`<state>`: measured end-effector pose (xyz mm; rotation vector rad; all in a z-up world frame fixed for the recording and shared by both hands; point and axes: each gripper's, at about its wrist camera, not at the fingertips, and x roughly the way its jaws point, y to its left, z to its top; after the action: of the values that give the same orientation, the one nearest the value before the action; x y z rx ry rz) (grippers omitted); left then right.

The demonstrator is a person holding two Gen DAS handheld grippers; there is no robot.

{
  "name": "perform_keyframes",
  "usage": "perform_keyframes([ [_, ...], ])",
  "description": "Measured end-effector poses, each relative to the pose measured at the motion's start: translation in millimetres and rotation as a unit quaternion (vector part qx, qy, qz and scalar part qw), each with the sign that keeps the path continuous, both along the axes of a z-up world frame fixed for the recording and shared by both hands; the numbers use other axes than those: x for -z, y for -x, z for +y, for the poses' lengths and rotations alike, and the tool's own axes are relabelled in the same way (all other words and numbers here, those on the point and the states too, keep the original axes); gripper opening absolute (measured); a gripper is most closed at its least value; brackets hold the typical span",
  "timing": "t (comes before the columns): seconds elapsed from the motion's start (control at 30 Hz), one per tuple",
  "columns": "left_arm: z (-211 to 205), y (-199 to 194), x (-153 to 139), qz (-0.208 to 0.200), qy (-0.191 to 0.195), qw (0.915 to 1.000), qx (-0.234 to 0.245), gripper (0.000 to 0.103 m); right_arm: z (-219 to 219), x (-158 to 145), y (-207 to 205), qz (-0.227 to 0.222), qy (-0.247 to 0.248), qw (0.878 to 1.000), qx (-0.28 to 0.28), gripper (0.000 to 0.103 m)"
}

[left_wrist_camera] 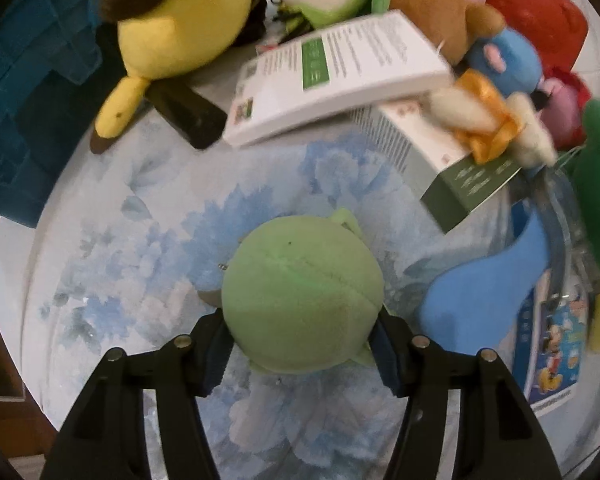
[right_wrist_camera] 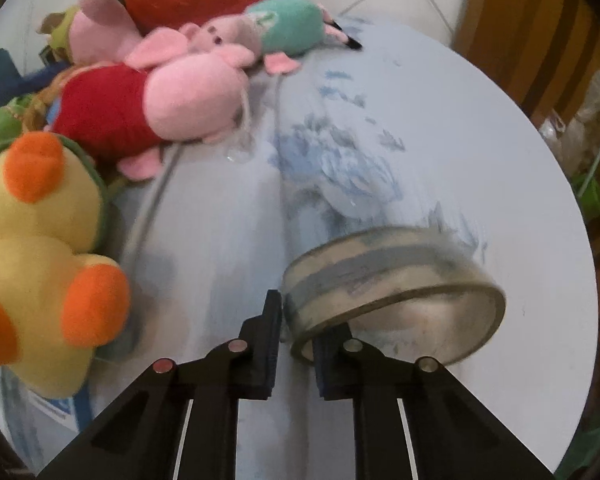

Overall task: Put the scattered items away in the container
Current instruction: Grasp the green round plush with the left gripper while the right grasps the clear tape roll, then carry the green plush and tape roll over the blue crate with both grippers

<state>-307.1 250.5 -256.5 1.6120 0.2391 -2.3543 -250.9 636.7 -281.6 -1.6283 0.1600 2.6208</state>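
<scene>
- The left gripper (left_wrist_camera: 300, 354) is gripping a round green plush (left_wrist_camera: 300, 300) between its jaws, above the floral table (left_wrist_camera: 140, 220).
- The right gripper (right_wrist_camera: 296, 350) is pinching the wall of a tape roll (right_wrist_camera: 392, 280), jaws clenched, on the table's near right part.

We see a round table (right_wrist_camera: 440, 128) under a blue-flowered cloth. On it, toward twelve o'clock, lie a pink plush pig (right_wrist_camera: 172, 100) and white boxes (left_wrist_camera: 340, 76); at nine, a yellow duck plush (right_wrist_camera: 40, 248).
</scene>
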Motion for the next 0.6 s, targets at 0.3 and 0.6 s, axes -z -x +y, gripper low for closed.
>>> perform_keyframes([
  [0.3,-16,-25,-50,0.056,-0.005,0.9984,-0.010,0.059,-72,-90,-1,0.093,-0.010,0.992,-0.080,0.014],
  [0.6,-70,-66,-87,0.093,0.000,0.9951,-0.033,0.059,-205,-143,5,0.132,0.048,0.965,-0.222,0.014],
])
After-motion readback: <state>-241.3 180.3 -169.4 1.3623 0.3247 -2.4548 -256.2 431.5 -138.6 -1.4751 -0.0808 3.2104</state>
